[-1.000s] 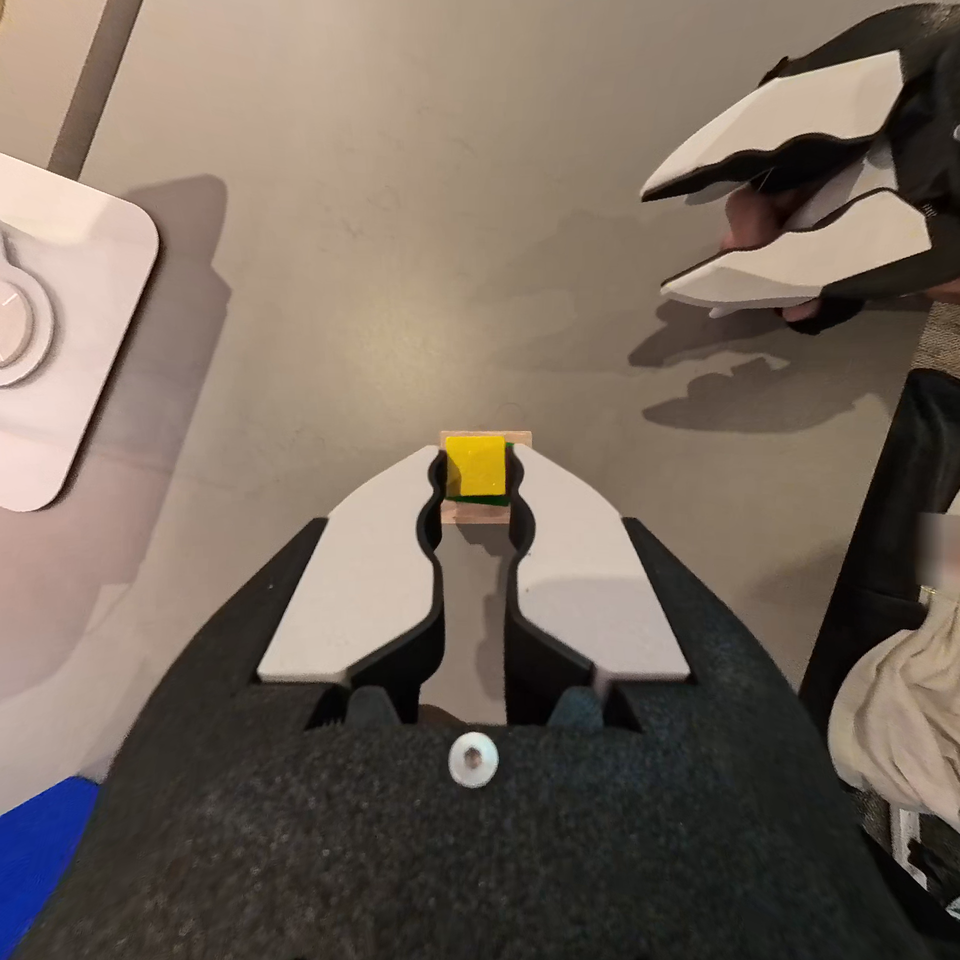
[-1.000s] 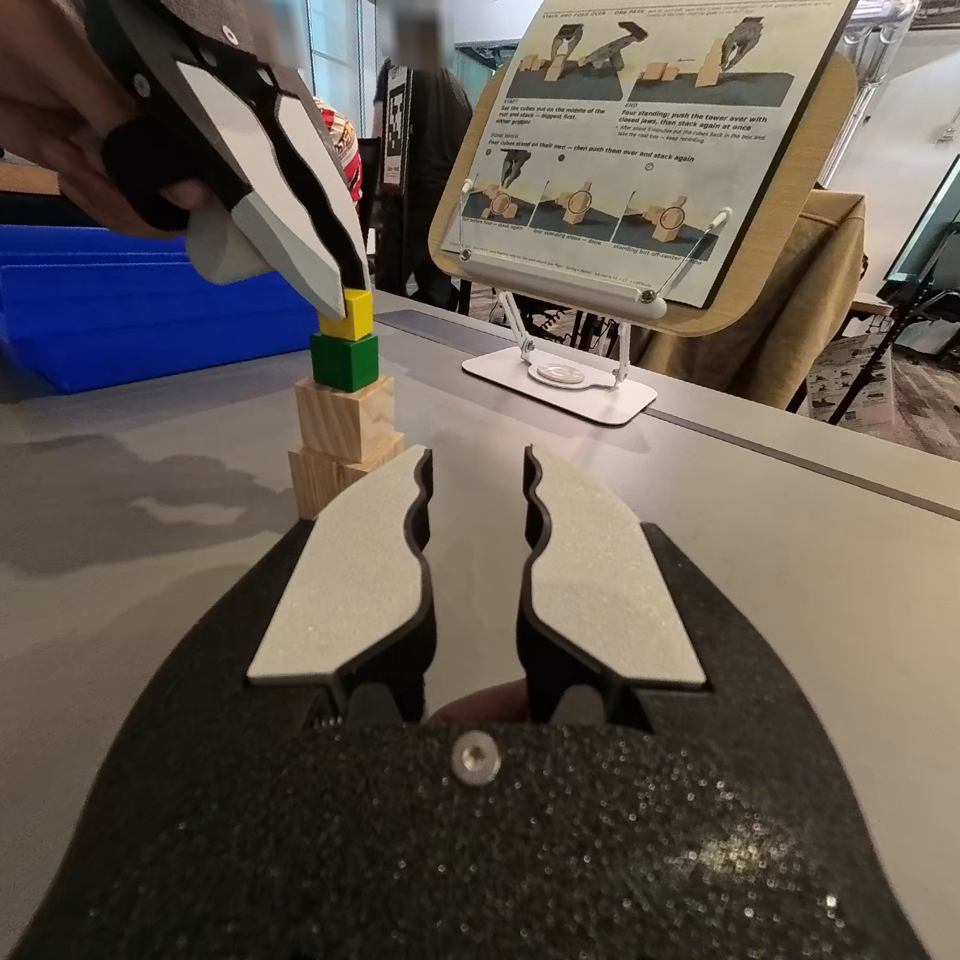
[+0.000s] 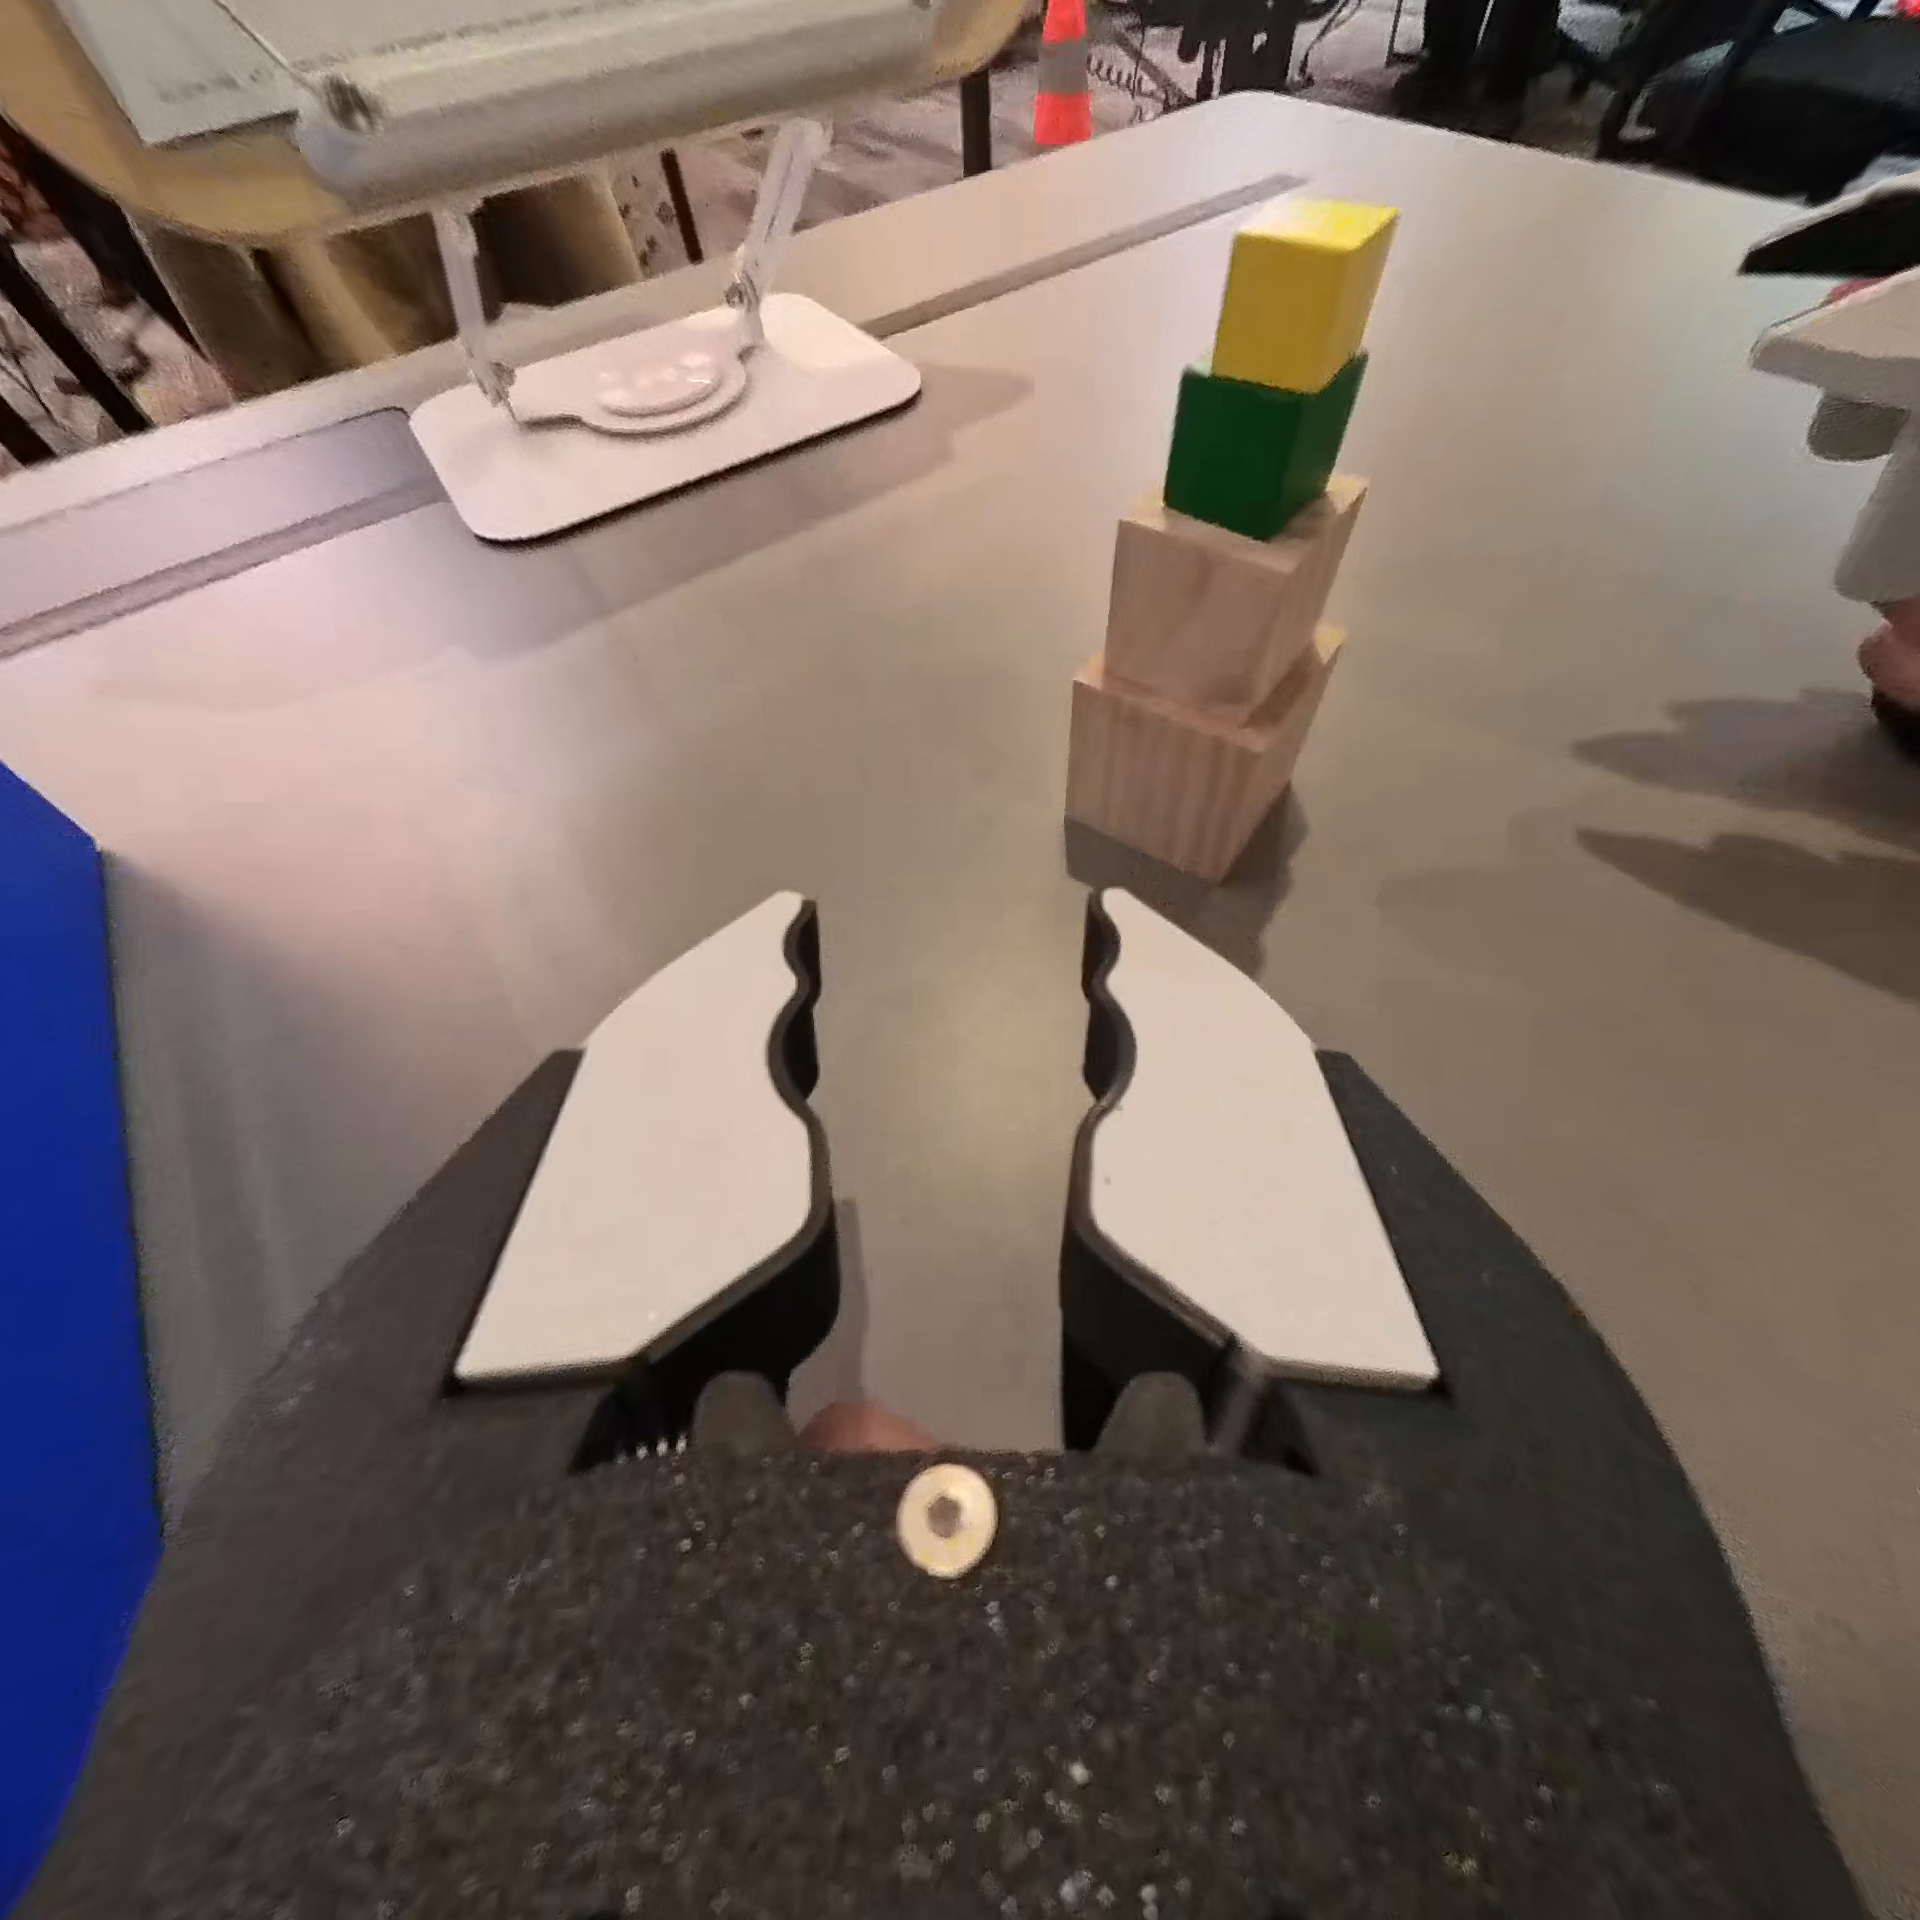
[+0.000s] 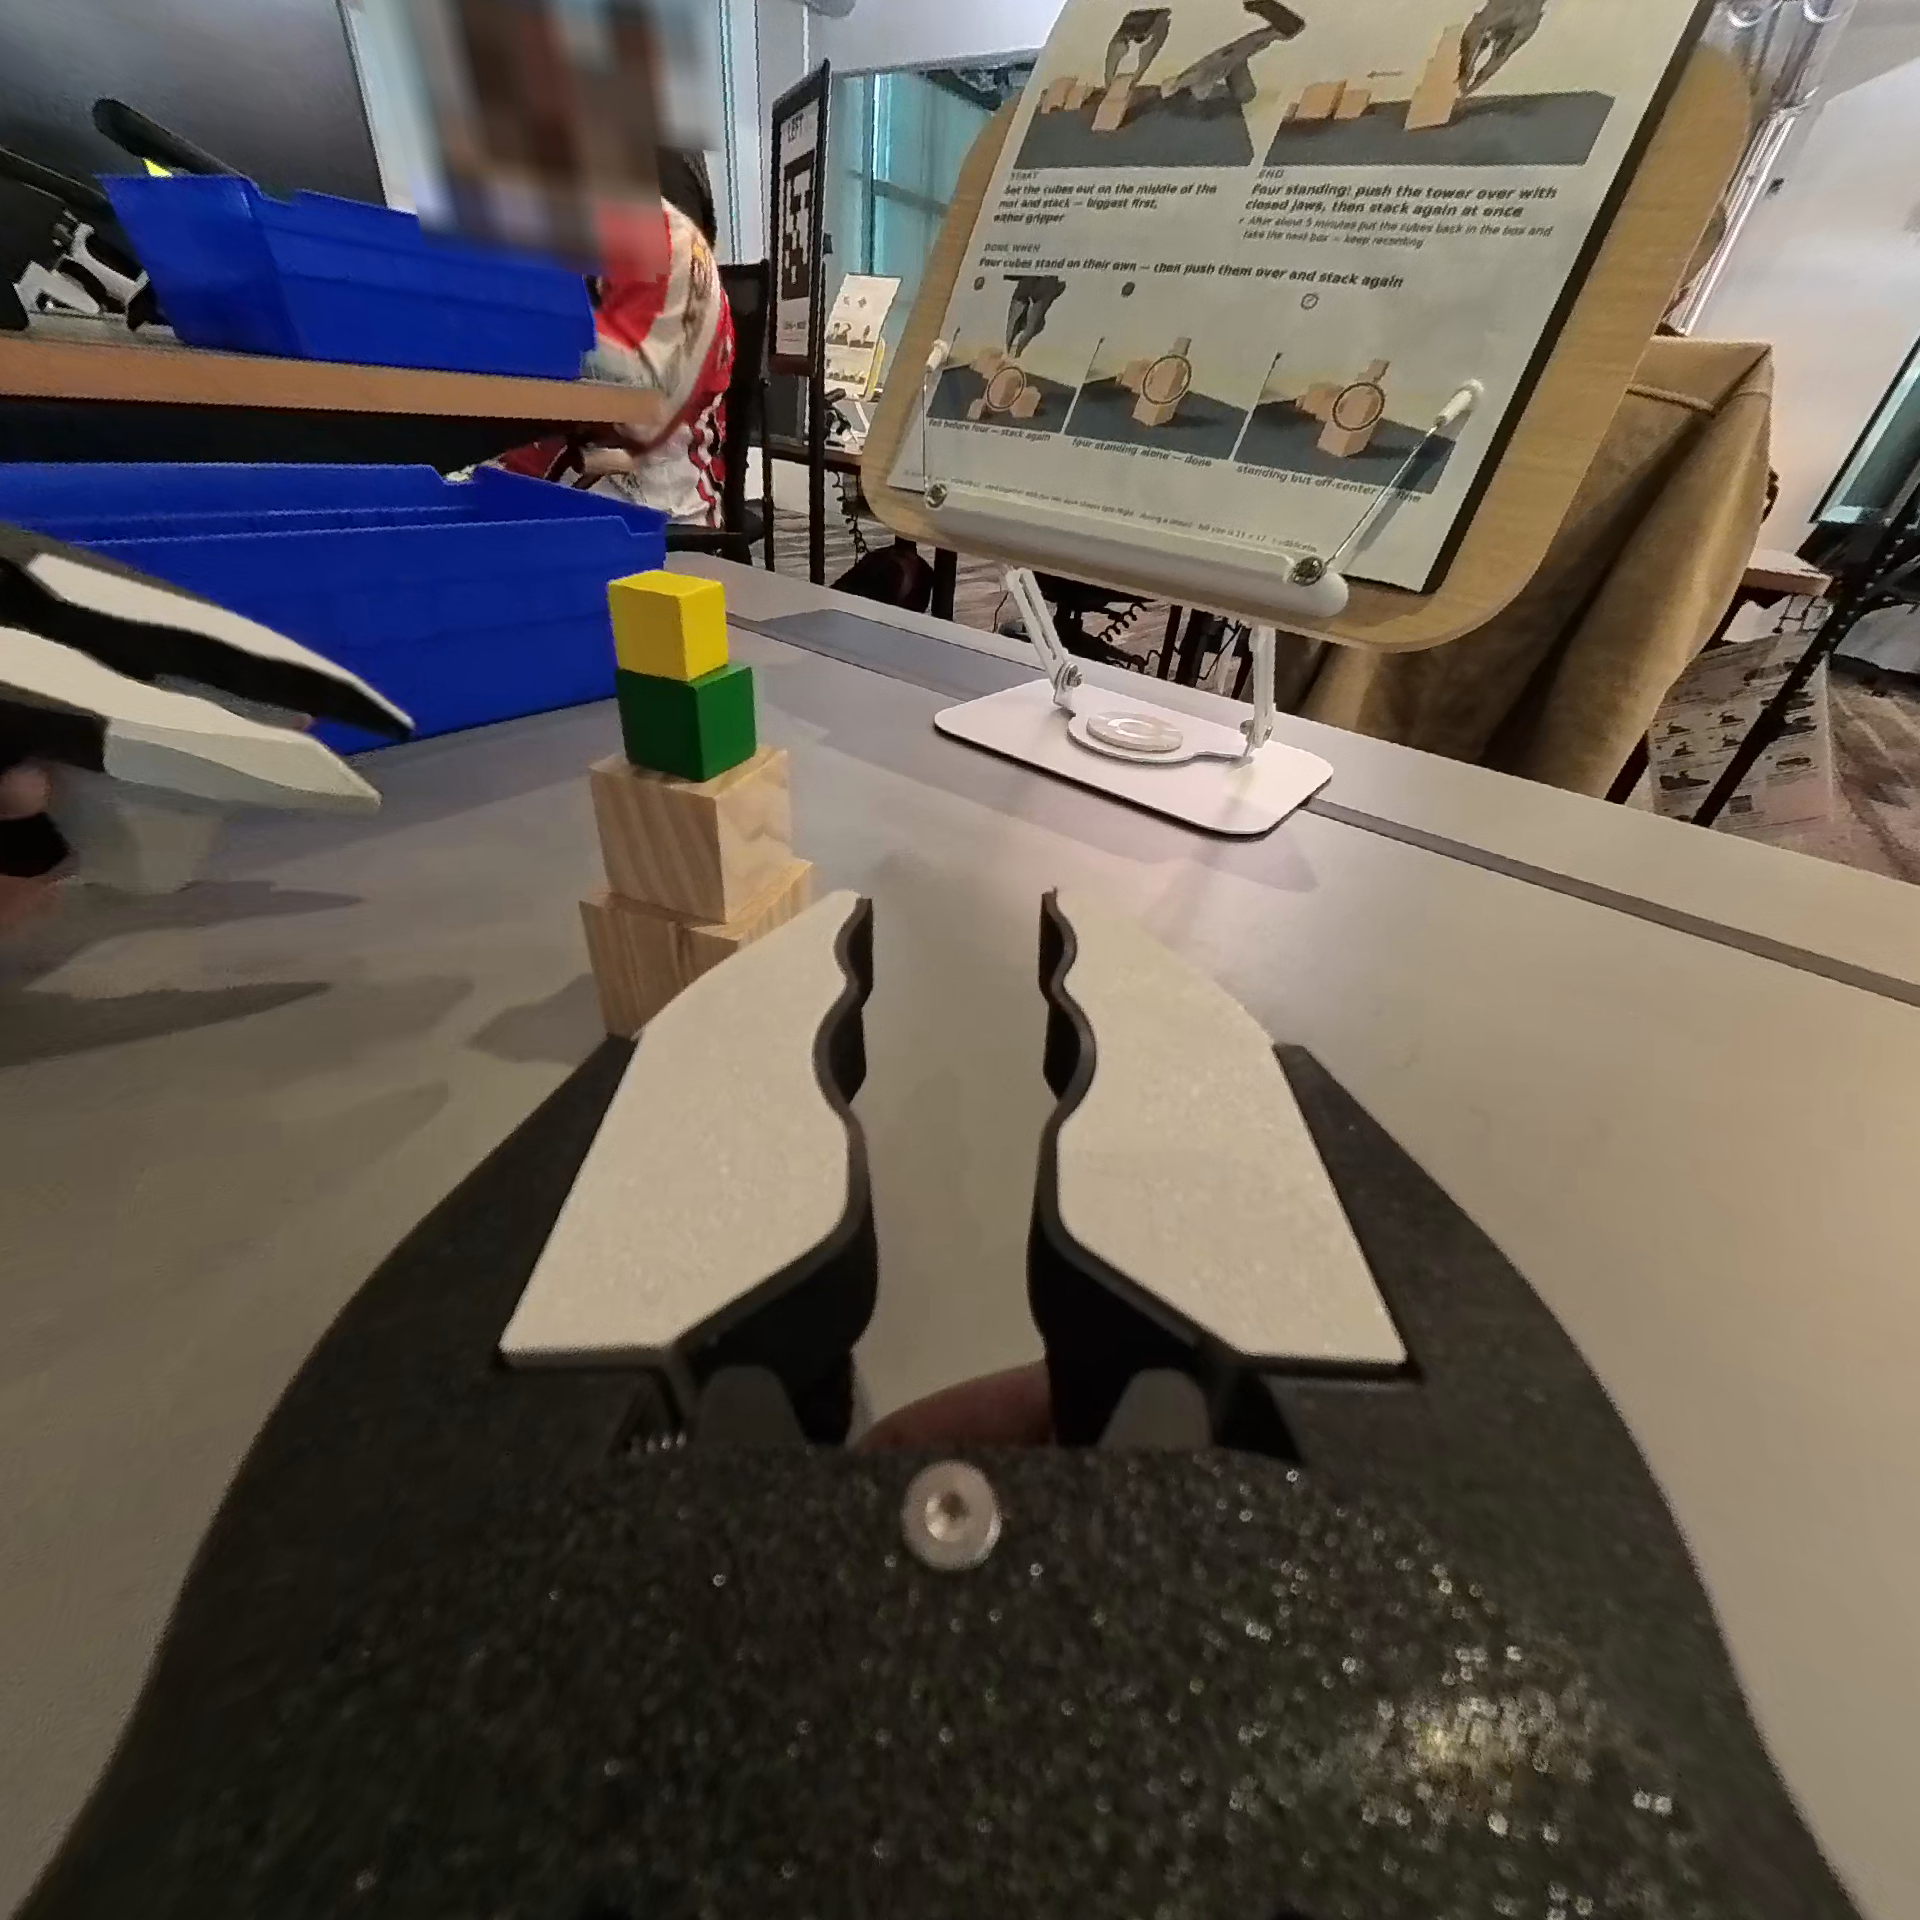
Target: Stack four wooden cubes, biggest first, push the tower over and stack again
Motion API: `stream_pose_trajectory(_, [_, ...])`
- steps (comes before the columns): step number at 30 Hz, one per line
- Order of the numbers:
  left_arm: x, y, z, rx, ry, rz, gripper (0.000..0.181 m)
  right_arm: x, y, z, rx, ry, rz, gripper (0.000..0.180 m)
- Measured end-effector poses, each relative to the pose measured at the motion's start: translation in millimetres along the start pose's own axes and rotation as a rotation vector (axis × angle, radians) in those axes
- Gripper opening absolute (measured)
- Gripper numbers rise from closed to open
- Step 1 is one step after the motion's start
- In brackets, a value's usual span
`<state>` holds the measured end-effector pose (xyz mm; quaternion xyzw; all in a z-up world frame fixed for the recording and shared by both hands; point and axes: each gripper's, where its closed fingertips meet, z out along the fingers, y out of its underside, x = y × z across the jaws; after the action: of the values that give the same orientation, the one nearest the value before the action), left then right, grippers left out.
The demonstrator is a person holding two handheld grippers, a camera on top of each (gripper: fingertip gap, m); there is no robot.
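Your four-cube tower (image 3: 1226,540) stands alone mid-table (image 3: 623,727), yellow cube (image 3: 1299,296) topmost, with your left gripper (image 3: 951,930) and right gripper (image 4: 951,920) both open and empty beside it; close one, then push near the top.

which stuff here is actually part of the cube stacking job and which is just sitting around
Part of the job:
yellow cube, top of the tower
green cube
smaller plain wood cube
bigger plain wood cube, at the bottom
left gripper and right gripper, both open and empty

Just lying about:
instruction sheet on its stand
blue bins
orange cone
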<state>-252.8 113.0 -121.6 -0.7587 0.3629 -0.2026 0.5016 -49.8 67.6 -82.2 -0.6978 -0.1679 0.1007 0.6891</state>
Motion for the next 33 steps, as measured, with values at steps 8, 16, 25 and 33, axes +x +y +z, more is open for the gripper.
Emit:
stream_pose_trajectory(8, [-13.3, 7.3, 0.6, -0.015, 0.009, -0.072, 0.049, -0.2, -0.2, 0.0, 0.002, 0.006, -0.007, 0.029])
stream_pose_trajectory(16, [-20.8, 11.2, 1.4, -0.006, 0.020, -0.142, 0.049, -1.4, 1.0, 1.5, -0.009, -0.003, -0.006, 0.023])
stream_pose_trajectory(25, [-31.0, 6.6, -2.1, 0.013, -0.035, -0.115, 0.048, -188.9, 42.5, 22.5, -0.387, -0.578, -0.352, 0.000])
stream_pose_trajectory(33, [-28.5, 12.0, -4.9, -0.010, -0.010, -0.141, 0.048, -90.4, 56.5, 73.6, -0.589, -0.341, -0.239, 0.000])
